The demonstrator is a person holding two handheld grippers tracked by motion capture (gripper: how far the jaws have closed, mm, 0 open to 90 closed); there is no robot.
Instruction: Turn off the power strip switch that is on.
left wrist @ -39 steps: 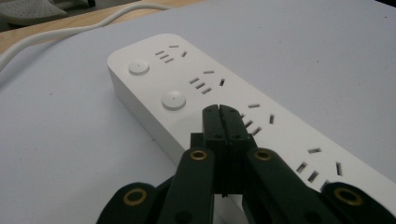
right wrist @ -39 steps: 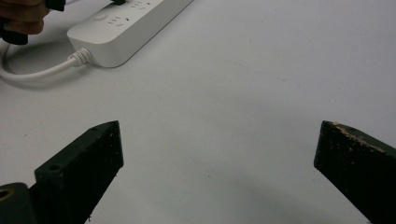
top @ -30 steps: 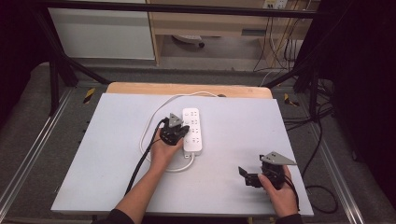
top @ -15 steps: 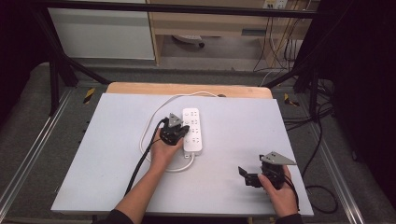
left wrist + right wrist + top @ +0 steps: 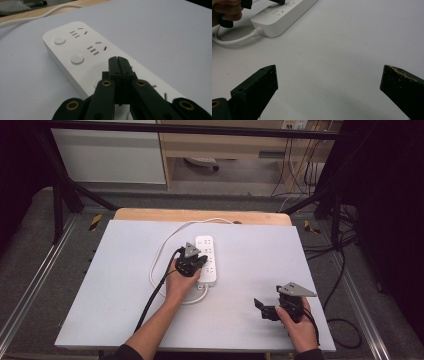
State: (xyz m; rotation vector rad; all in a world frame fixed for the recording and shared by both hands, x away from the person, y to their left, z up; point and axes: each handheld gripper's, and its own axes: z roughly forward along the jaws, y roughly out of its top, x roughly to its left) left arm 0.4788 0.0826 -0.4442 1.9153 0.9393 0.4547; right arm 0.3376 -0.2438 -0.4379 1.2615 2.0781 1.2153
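The power strip (image 5: 207, 260) is lying mid-table, its long axis running away from the person. The left gripper (image 5: 117, 65), jaws clenched together on nothing, is being held right over the strip's near half, apparently above a round button. The right gripper (image 5: 262, 308), spread wide, is being kept well apart, nearer the table's front edge.

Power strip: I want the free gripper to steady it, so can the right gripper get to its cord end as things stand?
Probably yes. The right gripper is open, with bare table between it and the power strip. The left gripper, shut, sits over the strip's top, not that end.
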